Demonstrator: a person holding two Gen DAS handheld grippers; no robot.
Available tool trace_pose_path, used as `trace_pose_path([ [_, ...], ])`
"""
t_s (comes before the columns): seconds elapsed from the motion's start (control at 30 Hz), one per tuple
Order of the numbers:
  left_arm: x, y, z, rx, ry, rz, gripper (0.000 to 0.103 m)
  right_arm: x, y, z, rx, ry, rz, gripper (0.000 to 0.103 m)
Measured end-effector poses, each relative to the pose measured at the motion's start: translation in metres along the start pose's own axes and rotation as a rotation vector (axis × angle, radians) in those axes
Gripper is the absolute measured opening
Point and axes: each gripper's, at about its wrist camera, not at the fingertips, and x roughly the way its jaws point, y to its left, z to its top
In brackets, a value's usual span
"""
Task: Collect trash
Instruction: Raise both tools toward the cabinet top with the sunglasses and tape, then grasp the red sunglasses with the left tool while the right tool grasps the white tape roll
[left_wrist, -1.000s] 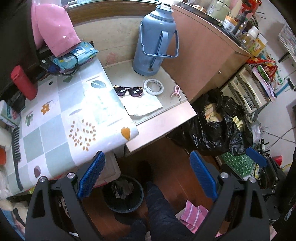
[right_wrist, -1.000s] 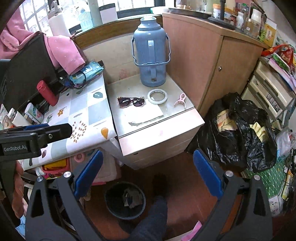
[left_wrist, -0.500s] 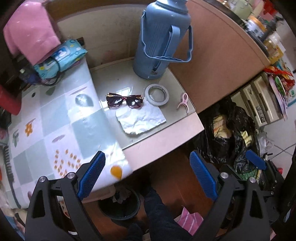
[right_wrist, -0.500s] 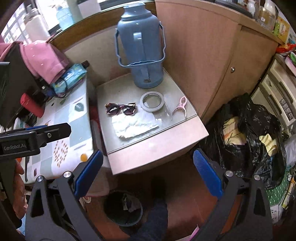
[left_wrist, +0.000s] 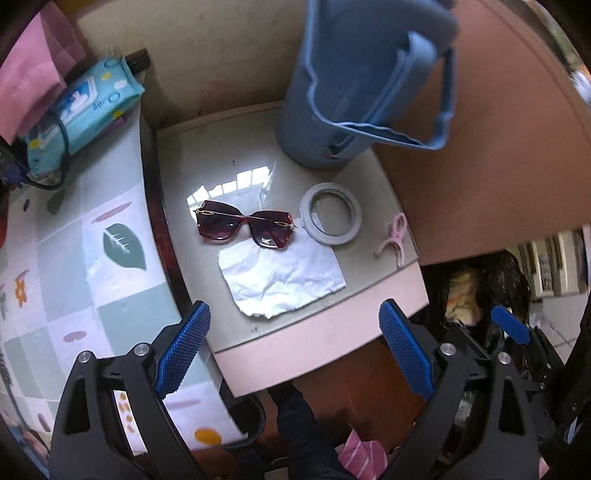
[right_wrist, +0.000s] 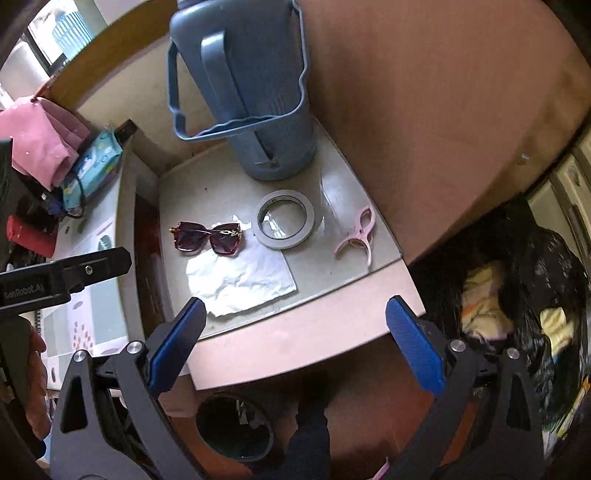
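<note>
I see both my left claw (left_wrist: 291, 354) and right claw (right_wrist: 291, 347) spread wide, empty, above the desk's (left_wrist: 325, 343) front edge; the crumpled white paper sheet (left_wrist: 280, 282) lies just beside the dark red sunglasses (left_wrist: 245, 227).

The left hand-held gripper (left_wrist: 294, 350) points forward and down, its blue-padded fingers (left_wrist: 183, 347) spread wide with nothing between them. The right hand-held gripper (right_wrist: 295, 347) is posed alike, jaws wide apart and empty. In the right wrist view, a hand (right_wrist: 35, 373) grips the left tool's handle.
</note>
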Motion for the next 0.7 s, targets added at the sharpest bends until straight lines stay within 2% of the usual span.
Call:
trace_pose_path([
  [0.3, 0.048, 0.012, 0.021, -0.1, 0.03, 0.032, 0.09, 0.062, -0.008, 0.033, -0.053, 0.069, 0.028, 0.097],
  [0.7, 0.098, 0.021, 0.043, -0.196, 0.06, 0.064, 0.089, 0.114, -0.009, 0.058, -0.083, 0.115, 0.049, 0.097],
])
